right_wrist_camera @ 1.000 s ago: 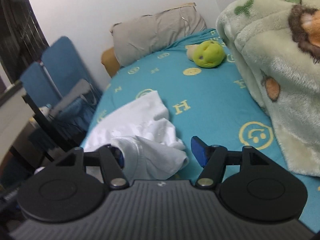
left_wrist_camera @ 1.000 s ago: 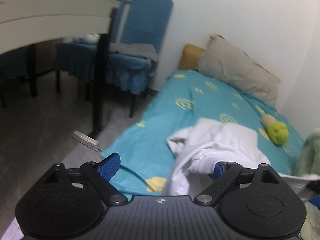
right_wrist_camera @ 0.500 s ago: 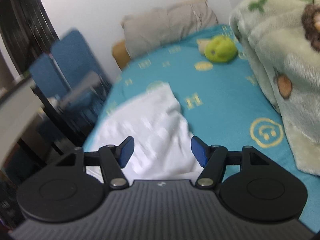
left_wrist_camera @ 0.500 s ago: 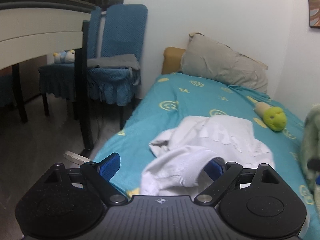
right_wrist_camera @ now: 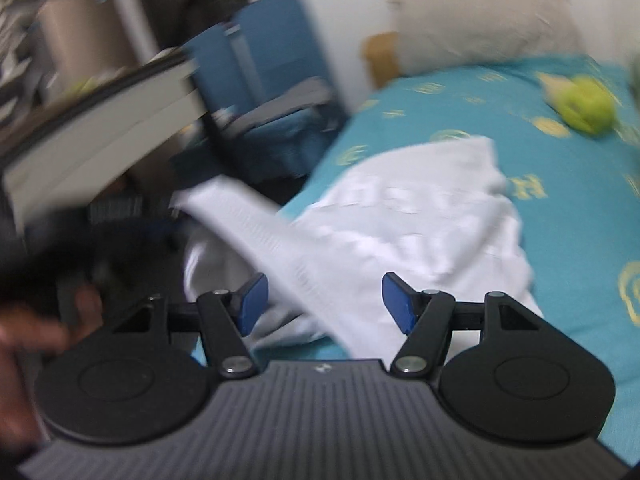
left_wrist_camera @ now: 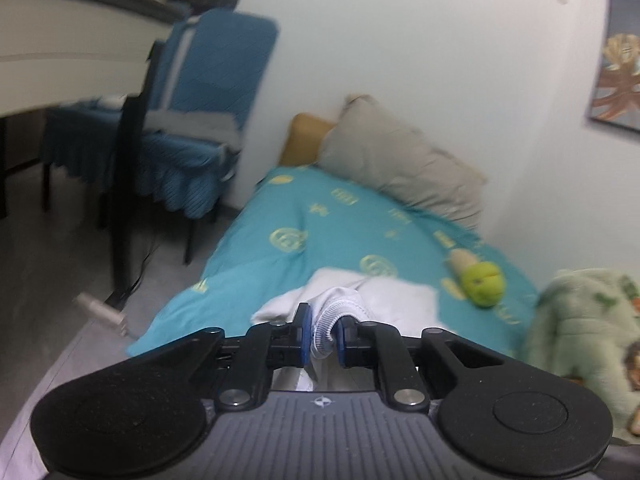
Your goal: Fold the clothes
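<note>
A white garment (left_wrist_camera: pixel 384 300) lies crumpled near the foot of the teal bedsheet (left_wrist_camera: pixel 328 220). My left gripper (left_wrist_camera: pixel 323 336) is shut on its ribbed white hem, which bulges up between the two blue pads. In the right wrist view the white garment (right_wrist_camera: pixel 420 216) spreads over the bed's near corner, and a ribbed band of it stretches up to the left. The right gripper (right_wrist_camera: pixel 324 300) stands open, its blue pads on either side of that band without touching it. This view is blurred by motion.
A green plush toy (left_wrist_camera: pixel 482 288) and a beige pillow (left_wrist_camera: pixel 400 164) lie further up the bed. A fleece blanket (left_wrist_camera: pixel 580 328) is heaped at the right. Blue chairs (left_wrist_camera: pixel 200 120) and a white table (left_wrist_camera: pixel 60 48) stand left of the bed. A person's hand (right_wrist_camera: pixel 36 332) shows at the left edge.
The left gripper has shut on the garment's ribbed hem and lifted it. The right gripper stayed open and swung left, so the garment's band now runs between its fingers.
</note>
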Demonstrator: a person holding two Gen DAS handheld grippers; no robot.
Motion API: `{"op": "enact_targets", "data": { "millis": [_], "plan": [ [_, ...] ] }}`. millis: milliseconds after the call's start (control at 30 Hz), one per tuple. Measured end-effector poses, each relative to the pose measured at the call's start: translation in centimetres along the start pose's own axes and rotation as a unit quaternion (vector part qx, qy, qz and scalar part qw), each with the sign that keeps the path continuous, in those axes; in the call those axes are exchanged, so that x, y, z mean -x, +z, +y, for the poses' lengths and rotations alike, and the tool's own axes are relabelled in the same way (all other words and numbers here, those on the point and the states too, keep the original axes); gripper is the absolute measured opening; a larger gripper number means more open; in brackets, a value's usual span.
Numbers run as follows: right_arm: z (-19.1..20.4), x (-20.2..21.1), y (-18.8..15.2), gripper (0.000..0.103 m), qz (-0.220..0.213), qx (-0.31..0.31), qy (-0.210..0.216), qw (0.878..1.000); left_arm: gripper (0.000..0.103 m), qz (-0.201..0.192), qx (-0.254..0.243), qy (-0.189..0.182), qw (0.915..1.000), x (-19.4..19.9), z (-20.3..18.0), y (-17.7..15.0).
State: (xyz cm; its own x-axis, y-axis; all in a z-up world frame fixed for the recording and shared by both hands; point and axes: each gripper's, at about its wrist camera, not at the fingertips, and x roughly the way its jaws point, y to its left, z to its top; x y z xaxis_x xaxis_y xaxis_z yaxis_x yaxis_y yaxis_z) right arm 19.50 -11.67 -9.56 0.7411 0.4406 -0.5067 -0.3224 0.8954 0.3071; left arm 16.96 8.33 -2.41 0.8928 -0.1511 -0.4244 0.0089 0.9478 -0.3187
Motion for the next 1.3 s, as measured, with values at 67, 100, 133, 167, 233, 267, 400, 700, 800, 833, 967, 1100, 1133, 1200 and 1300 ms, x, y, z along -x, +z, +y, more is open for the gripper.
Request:
{"op": "enact_targets", "data": {
  "millis": [67,100,133,167,233,267,400,700,800,833,967,1100,1133,1200,1300],
  "plan": [
    [1.1,-0.3,-0.3,0.065,0.009,0.034,-0.005,0.999,0.013,-0.002,-0.007,-0.009,0.9999,0.8,-0.2,0.3],
    [1.5,-0.5,-0.5,0.065,0.012,0.043,-0.012,0.999,0.013,-0.002,-0.010,-0.012,0.9999,1.1,-0.2,0.4],
    [1.0,-0.4,-0.5,0.064,0.009,0.029,-0.022,0.999,0.013,-0.002,-0.010,-0.015,0.9998,1.4,-0.2,0.5],
    [0.4,-0.3,-0.5,0.060,0.005,0.014,-0.032,0.999,0.013,-0.002,-0.007,-0.017,0.9998,1.5,-0.1,0.5],
    [-0.7,0.0,-0.4,0.042,-0.002,-0.015,-0.052,0.999,0.013,0.000,0.001,-0.019,0.9998,1.6,0.0,0.6],
    [-1.3,0.1,-0.4,0.026,-0.006,-0.030,-0.062,0.998,0.013,0.002,0.004,-0.019,0.9998,1.6,0.1,0.6],
    [-3.2,0.5,-0.3,0.018,-0.020,-0.078,-0.101,0.992,0.013,0.019,0.003,-0.030,0.9994,1.1,0.0,0.1],
    [-2.4,-4.6,-2.5,0.047,0.118,0.003,-0.142,0.983,0.012,0.028,-0.008,-0.019,0.9994,0.4,-0.3,-0.5],
    [-1.6,-4.0,-2.7,0.021,0.065,0.042,-0.201,0.976,0.012,0.042,-0.002,-0.002,0.9991,-0.2,0.3,-0.7],
    [-1.7,-3.2,-2.1,0.013,0.036,0.031,-0.199,0.979,0.012,0.048,-0.003,0.008,0.9988,-0.5,0.5,-0.8],
    [-2.5,0.2,0.2,0.011,-0.057,-0.017,-0.168,0.984,0.025,0.071,-0.023,0.029,0.9968,-1.8,1.0,-1.4],
    [-3.6,2.3,1.5,0.011,-0.092,-0.070,-0.117,0.986,0.070,0.071,-0.079,0.037,0.9937,-2.1,-0.6,-2.6],
    [-3.8,2.6,1.7,0.011,-0.096,-0.081,-0.106,0.986,0.081,0.060,-0.101,0.039,0.9923,-2.0,-1.3,-2.9],
    [-4.2,2.9,2.0,0.011,-0.098,-0.095,-0.096,0.986,0.085,0.039,-0.145,0.036,0.9880,-2.0,-2.9,-3.7],
    [-4.5,3.3,2.4,0.011,-0.102,-0.108,-0.080,0.986,0.087,0.025,-0.197,0.019,0.9799,-2.5,-5.4,-4.9]
  ]
}}
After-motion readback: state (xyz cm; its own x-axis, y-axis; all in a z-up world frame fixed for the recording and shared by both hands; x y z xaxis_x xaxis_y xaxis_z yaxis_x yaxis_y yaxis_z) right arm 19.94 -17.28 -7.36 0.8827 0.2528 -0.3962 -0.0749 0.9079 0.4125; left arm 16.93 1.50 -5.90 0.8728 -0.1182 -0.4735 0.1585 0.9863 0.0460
